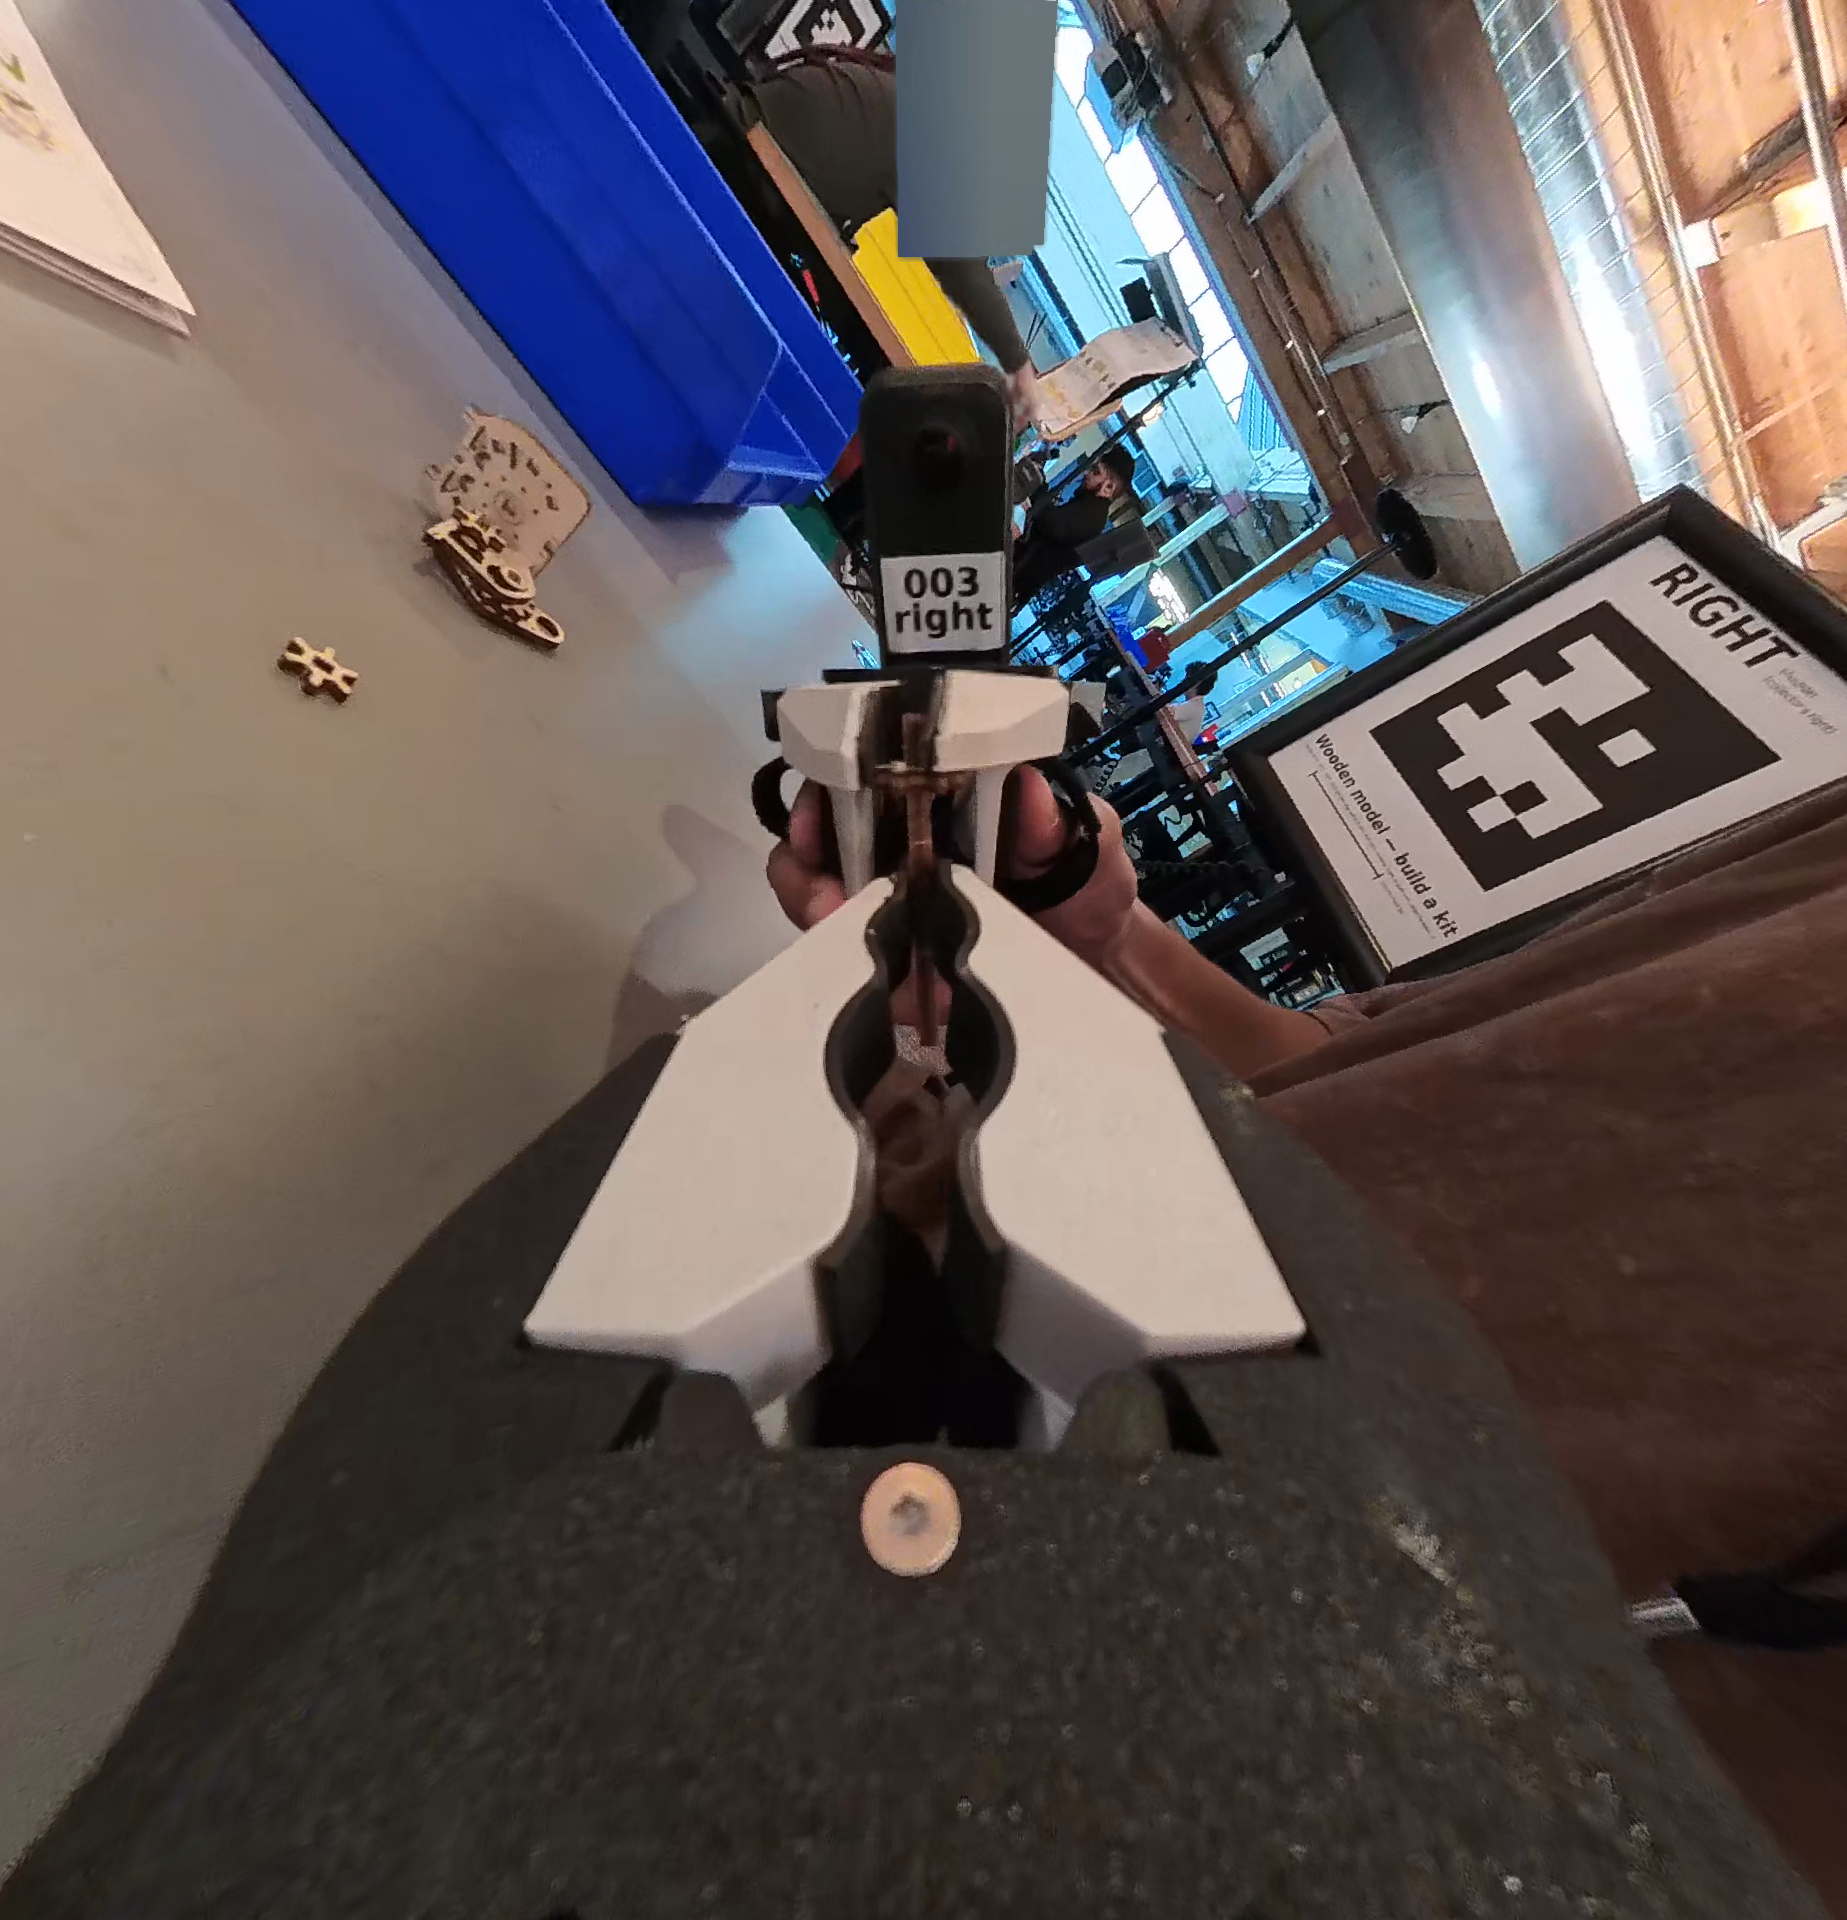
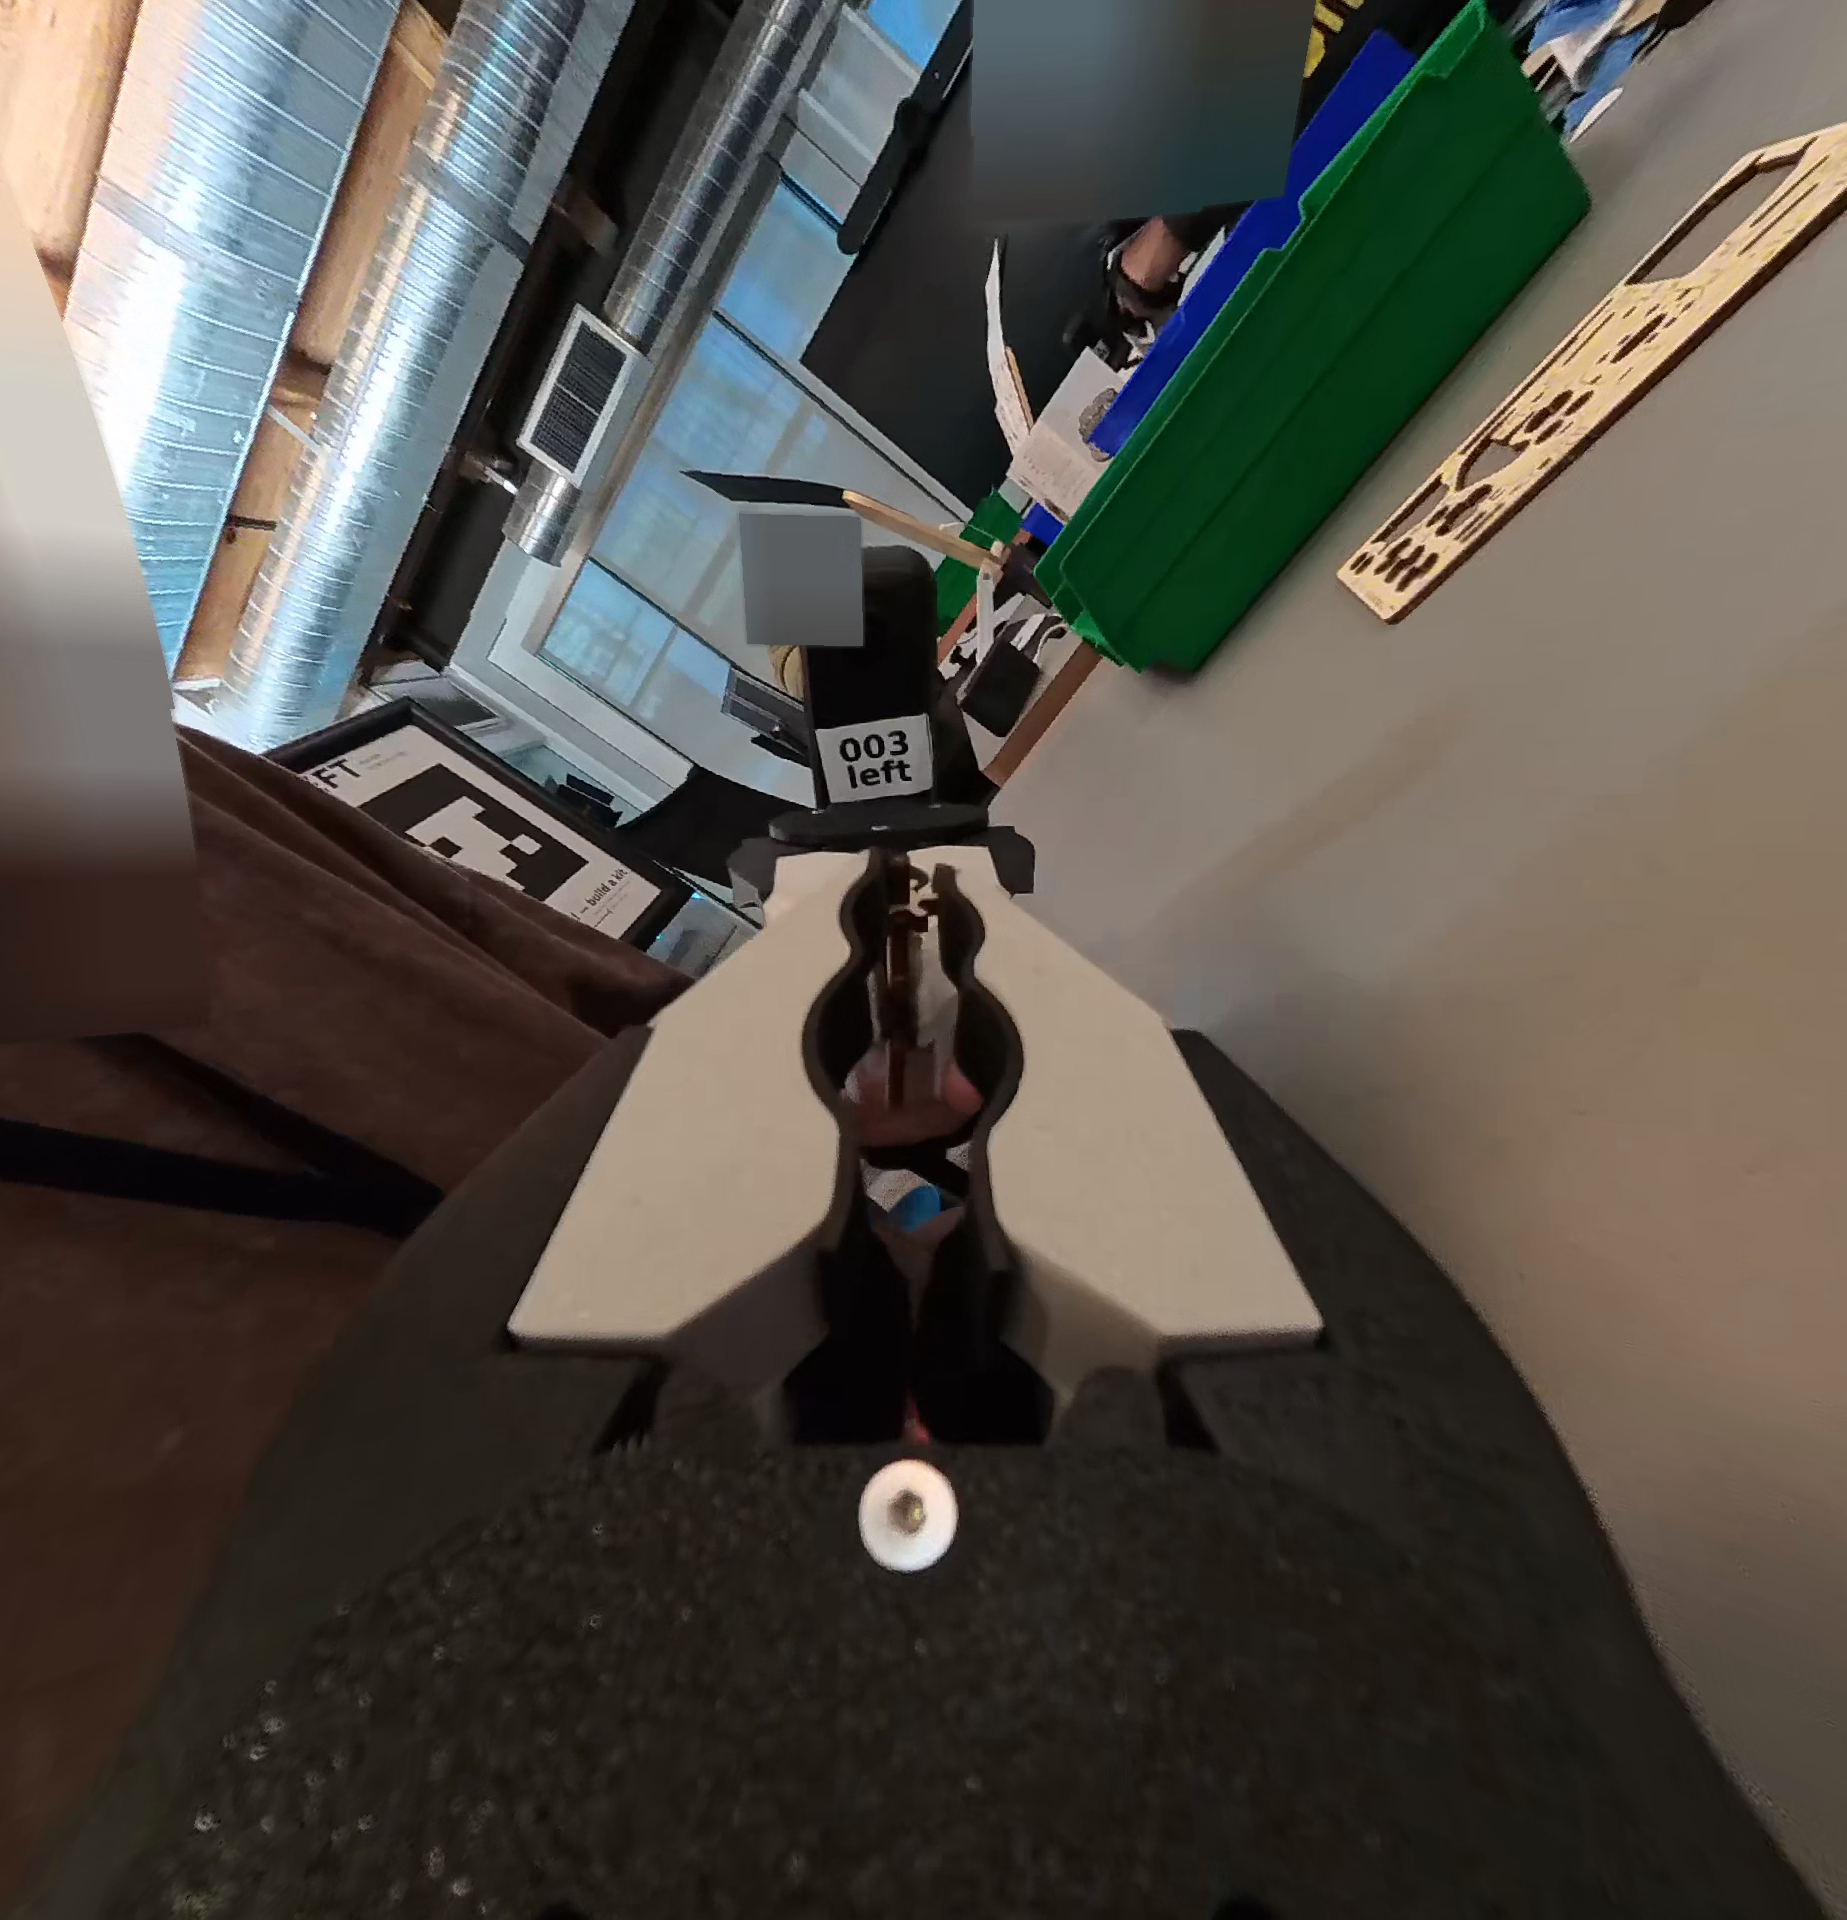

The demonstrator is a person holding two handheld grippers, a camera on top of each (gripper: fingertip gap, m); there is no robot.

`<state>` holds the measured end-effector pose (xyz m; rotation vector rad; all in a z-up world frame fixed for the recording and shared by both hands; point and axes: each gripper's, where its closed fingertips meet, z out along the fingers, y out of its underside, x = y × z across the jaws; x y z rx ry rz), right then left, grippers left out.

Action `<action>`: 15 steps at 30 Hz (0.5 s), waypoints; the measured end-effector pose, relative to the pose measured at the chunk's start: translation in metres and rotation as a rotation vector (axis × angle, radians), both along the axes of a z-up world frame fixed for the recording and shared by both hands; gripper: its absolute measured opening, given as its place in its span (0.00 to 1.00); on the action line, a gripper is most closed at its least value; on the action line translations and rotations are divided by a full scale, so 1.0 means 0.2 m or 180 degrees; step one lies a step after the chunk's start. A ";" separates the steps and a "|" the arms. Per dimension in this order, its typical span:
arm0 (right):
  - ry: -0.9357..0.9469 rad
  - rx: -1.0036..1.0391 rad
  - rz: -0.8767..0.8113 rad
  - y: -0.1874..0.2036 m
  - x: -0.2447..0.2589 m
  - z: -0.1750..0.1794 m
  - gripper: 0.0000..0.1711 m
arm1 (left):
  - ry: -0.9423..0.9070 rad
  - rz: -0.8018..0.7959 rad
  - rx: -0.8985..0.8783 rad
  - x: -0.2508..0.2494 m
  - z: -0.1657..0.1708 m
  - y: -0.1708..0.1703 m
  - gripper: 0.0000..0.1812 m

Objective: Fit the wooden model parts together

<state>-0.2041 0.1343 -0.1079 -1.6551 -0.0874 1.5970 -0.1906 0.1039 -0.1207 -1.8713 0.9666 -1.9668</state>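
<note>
My two grippers face each other tip to tip above the grey table. In the left wrist view my left gripper (image 1: 919,891) is shut on a thin brown wooden part (image 1: 924,966) seen edge-on. Just beyond it the right gripper (image 1: 906,732), held in a person's hand (image 1: 1075,873), is shut on the far end of thin wooden pieces. In the right wrist view my right gripper (image 2: 903,871) is shut on a thin wooden part (image 2: 898,956), with the left gripper (image 2: 877,826) right behind its tips. How the parts join is hidden.
On the table lie a part-built wooden assembly (image 1: 503,535), a small loose wooden piece (image 1: 318,668), a booklet (image 1: 57,177) and a punched wooden sheet (image 2: 1625,364). A blue bin (image 1: 545,208) and a green bin (image 2: 1314,395) stand at the back. A framed sign (image 1: 1573,727) is near. The part-built wooden assembly (image 1: 503,535) is about equally far from each gripper, around 20 centimeters.
</note>
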 end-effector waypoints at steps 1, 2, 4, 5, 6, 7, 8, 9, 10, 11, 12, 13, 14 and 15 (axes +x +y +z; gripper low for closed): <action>0.0023 0.0008 0.0005 0.00 0.00 0.01 0.06 | -0.0025 -0.0006 -0.0034 0.00 0.01 0.00 0.00; 0.0042 -0.0018 -0.0021 0.00 0.00 0.00 0.06 | -0.0025 0.0007 -0.0045 0.00 0.01 0.00 0.00; -0.0009 -0.0044 -0.0010 0.02 0.00 -0.01 0.05 | 0.0036 0.0002 -0.0039 0.00 -0.01 0.01 0.00; -0.0108 -0.0032 -0.0009 0.03 0.01 -0.02 0.05 | 0.0044 -0.0013 -0.0141 0.00 -0.02 0.01 0.00; -0.0278 0.0112 -0.0047 0.04 0.02 -0.02 0.05 | 0.0016 -0.0063 -0.0300 0.00 -0.02 0.01 0.01; -0.0552 0.0392 -0.0108 0.05 0.03 -0.02 0.05 | -0.0039 -0.0138 -0.0492 0.00 -0.01 0.02 0.01; -0.0955 0.0661 -0.0291 0.08 0.07 -0.02 0.09 | -0.0096 -0.0129 -0.0682 0.00 0.00 0.04 0.01; -0.1428 0.0932 -0.0391 0.10 0.10 -0.03 0.11 | -0.0126 -0.0099 -0.0841 -0.01 0.00 0.06 0.00; -0.1787 0.1213 -0.0335 0.08 0.10 -0.03 0.14 | -0.0136 -0.0116 -0.1000 -0.01 -0.01 0.07 0.00; -0.2072 0.1454 -0.0218 0.05 0.09 -0.02 0.20 | -0.0160 -0.0085 -0.1144 -0.02 -0.01 0.09 0.00; -0.2327 0.1659 -0.0087 0.02 0.06 -0.03 0.26 | -0.0167 -0.0042 -0.1231 -0.03 -0.01 0.10 0.00; -0.2535 0.1752 -0.0035 0.00 0.04 -0.04 0.30 | -0.0131 -0.0045 -0.1242 -0.03 -0.02 0.11 0.01; -0.2691 0.1826 -0.0033 -0.01 0.03 -0.05 0.30 | -0.0093 -0.0050 -0.1216 -0.04 -0.03 0.12 0.00; -0.2792 0.1901 -0.0063 -0.02 0.01 -0.04 0.31 | -0.0098 -0.0054 -0.1218 -0.04 -0.02 0.12 0.01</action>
